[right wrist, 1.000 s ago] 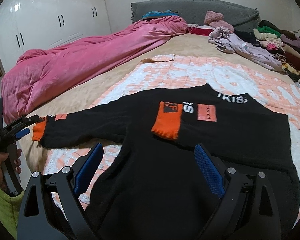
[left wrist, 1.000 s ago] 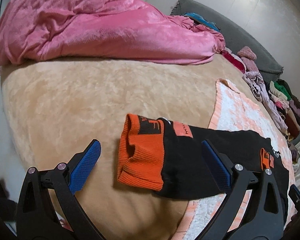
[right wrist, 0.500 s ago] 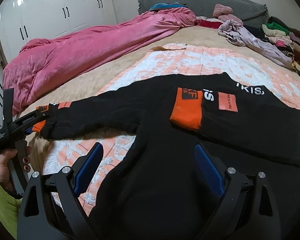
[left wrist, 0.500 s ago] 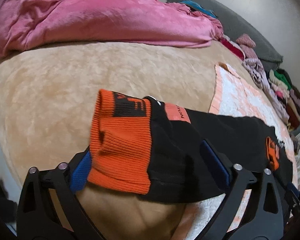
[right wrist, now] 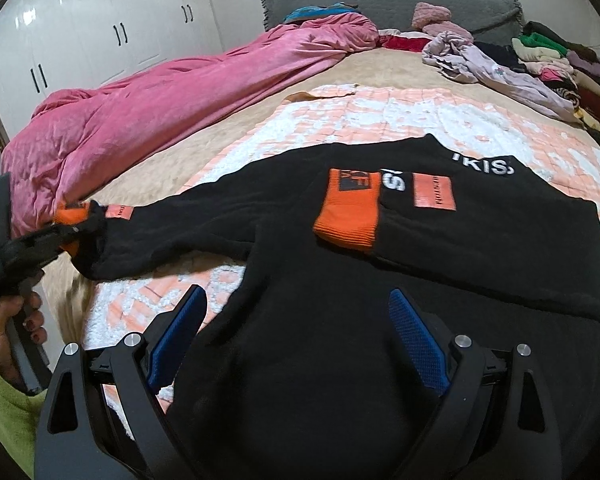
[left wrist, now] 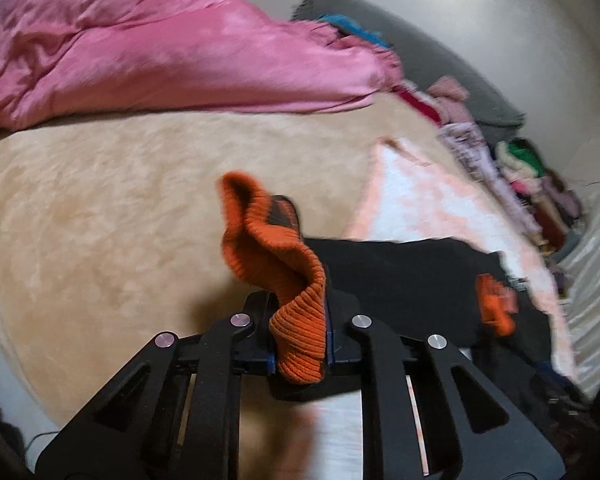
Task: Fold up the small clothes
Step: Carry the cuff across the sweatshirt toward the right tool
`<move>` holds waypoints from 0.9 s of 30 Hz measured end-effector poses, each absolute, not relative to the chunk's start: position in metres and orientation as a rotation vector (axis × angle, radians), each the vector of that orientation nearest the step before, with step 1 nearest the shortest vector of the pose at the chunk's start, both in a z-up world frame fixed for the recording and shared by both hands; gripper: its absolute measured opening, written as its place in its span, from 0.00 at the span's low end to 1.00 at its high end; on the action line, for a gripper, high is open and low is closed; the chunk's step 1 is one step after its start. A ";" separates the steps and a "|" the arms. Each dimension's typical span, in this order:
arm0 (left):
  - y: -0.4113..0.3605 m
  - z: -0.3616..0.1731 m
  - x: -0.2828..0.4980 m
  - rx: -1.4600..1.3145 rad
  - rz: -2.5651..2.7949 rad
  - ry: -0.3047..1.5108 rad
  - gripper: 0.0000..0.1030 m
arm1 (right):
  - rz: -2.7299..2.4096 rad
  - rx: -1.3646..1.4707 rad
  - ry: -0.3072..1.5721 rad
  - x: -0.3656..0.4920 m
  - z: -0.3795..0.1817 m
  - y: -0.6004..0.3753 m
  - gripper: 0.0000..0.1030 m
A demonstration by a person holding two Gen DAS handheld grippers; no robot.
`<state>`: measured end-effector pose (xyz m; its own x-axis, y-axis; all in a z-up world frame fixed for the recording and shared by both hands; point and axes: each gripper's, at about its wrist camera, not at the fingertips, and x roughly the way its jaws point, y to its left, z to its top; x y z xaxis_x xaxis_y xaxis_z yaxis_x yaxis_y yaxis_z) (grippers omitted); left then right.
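— Where is the black sweater found, and how is it held?

— It is spread flat on the peach-and-white quilt, directly ahead of and beneath the right gripper. One orange cuff is clamped in the left gripper, whose jaws have just been closing and are now pressed together on the ribbed knit.

— Is that grip seen from both cameras?

— Only clearly from the left wrist view, where the cuff is bunched and lifted off the beige bedcover. From the right wrist view the left gripper is blurred at the far left, so only the sleeve end can be said to be reached there. The hand on its handle is shown only in that view.

— And the right gripper?

— Its blue pads are spread wide over the sweater body, with nothing pinched. The other sleeve's cuff is laid folded across the chest, ahead of these jaws. A pink duvet is heaped beyond, to the left.
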<state>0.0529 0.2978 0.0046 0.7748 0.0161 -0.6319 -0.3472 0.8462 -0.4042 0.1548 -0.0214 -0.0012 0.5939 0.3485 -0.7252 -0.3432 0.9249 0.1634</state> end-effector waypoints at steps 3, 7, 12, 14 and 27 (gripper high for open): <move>0.276 0.022 0.051 -0.502 0.150 0.621 0.08 | 0.385 0.030 0.840 0.154 0.001 -0.036 0.89; 0.231 0.043 0.053 -0.430 0.064 0.592 0.08 | 0.345 0.069 0.822 0.153 0.008 -0.064 0.89; 0.173 0.055 0.065 -0.364 -0.048 0.613 0.08 | 0.278 0.138 0.799 0.153 0.014 -0.105 0.89; 0.155 0.056 0.073 -0.347 -0.095 0.627 0.08 | 0.249 0.166 0.787 0.152 0.016 -0.122 0.89; 0.053 0.014 0.124 -0.210 -0.220 0.792 0.08 | 0.119 0.283 0.763 0.142 0.014 -0.208 0.89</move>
<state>0.1236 0.0530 0.0140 0.6817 -0.2728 -0.6788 0.1165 0.9565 -0.2675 0.1424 -0.2082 0.0140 0.7183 0.2083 -0.6638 -0.0046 0.9555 0.2948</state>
